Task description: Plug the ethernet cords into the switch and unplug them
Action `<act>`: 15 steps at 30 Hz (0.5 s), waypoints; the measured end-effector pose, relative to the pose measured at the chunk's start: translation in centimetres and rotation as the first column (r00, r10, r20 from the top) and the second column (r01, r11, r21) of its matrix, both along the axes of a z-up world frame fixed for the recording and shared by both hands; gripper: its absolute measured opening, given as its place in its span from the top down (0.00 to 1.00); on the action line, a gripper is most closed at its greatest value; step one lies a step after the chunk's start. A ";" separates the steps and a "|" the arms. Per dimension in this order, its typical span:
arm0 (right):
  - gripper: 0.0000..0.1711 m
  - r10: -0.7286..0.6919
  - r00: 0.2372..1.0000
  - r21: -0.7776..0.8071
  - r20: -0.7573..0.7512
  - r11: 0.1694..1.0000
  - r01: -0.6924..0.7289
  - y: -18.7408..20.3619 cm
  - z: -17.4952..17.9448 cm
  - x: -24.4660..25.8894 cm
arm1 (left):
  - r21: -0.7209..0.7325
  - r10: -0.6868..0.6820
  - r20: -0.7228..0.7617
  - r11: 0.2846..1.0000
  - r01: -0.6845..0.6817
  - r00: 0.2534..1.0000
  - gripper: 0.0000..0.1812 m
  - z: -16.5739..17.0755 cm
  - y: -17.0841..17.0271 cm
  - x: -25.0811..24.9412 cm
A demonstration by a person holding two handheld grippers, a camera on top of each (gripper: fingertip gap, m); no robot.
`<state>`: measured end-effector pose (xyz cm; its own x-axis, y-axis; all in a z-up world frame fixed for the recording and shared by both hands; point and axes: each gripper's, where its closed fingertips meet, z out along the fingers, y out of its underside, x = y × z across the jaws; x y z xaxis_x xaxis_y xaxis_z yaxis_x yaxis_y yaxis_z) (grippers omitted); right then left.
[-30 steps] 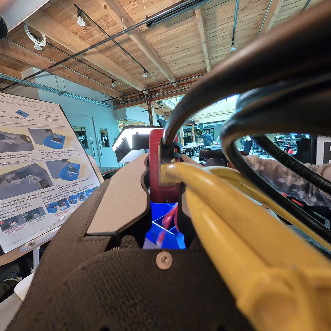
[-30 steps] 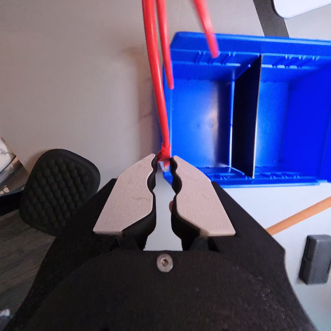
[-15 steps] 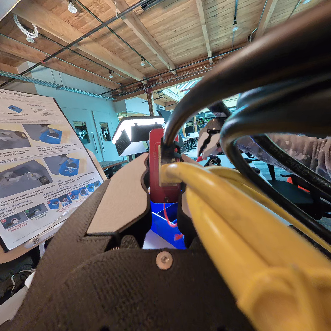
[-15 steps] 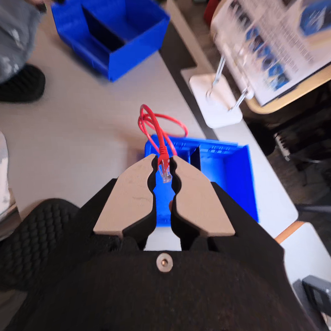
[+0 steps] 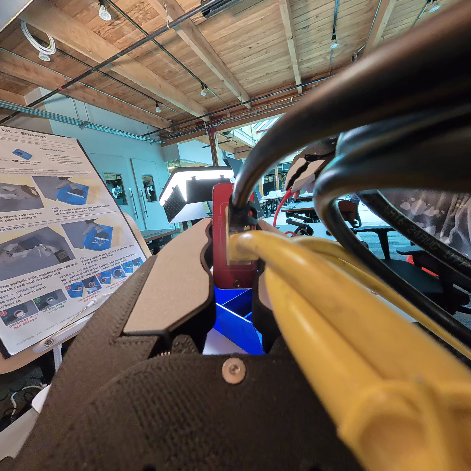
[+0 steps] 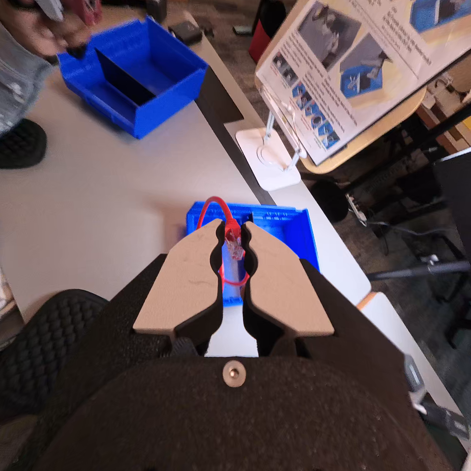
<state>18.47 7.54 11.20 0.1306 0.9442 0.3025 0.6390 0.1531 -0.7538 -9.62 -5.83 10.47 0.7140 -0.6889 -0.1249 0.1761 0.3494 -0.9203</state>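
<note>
Between the fingers of the left gripper (image 5: pixel 233 244) a red switch (image 5: pixel 233 257) is clamped on edge, its long axis upright and its port face turned back toward the camera. A black cord (image 5: pixel 293 142) and a yellow cord (image 5: pixel 331 293) are already seated in it, one above the other, and below the yellow plug a stretch of the port face appears free, though the opening itself cannot be made out. Across to the right and higher, the right gripper (image 5: pixel 304 173) is seen with a red cord (image 5: pixel 279 209) trailing from it. In the right wrist view the right gripper (image 6: pixel 233 229) is closed narrowly on the red cord's plug (image 6: pixel 233 240), the clear tip pointing back toward the camera and the cable looping down into a blue bin (image 6: pixel 300 229) on the white table (image 6: pixel 89 204). The plug is judged to need turning so that its tip faces the switch before it is brought leftward and down to the free port. A second blue bin (image 6: pixel 163 107) stands well apart.
</note>
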 end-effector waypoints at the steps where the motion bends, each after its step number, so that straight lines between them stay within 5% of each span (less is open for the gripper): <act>1: 1.00 -0.028 0.999 0.017 0.035 0.999 0.027 0.5 -0.8 0.4 | 0.000 -0.001 -0.002 1.000 0.001 1.000 0.83 0.0 0.0 0.1; 10: 1.00 -0.099 0.981 0.072 0.169 0.993 0.088 2.9 -6.8 -0.6 | -0.019 0.001 -0.032 1.000 -0.002 0.999 0.83 -0.7 0.3 0.9; 15: 0.87 -0.091 0.867 0.101 0.491 0.994 0.047 1.6 -13.4 2.8 | -0.022 0.010 -0.032 1.000 -0.011 0.999 0.83 -0.8 0.6 0.5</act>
<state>21.22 9.11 -2.25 0.0072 0.9070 0.4212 0.9355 0.1427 -0.3233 -9.12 -5.22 9.62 0.7173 -0.6840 -0.1327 0.1430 0.3309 -0.9328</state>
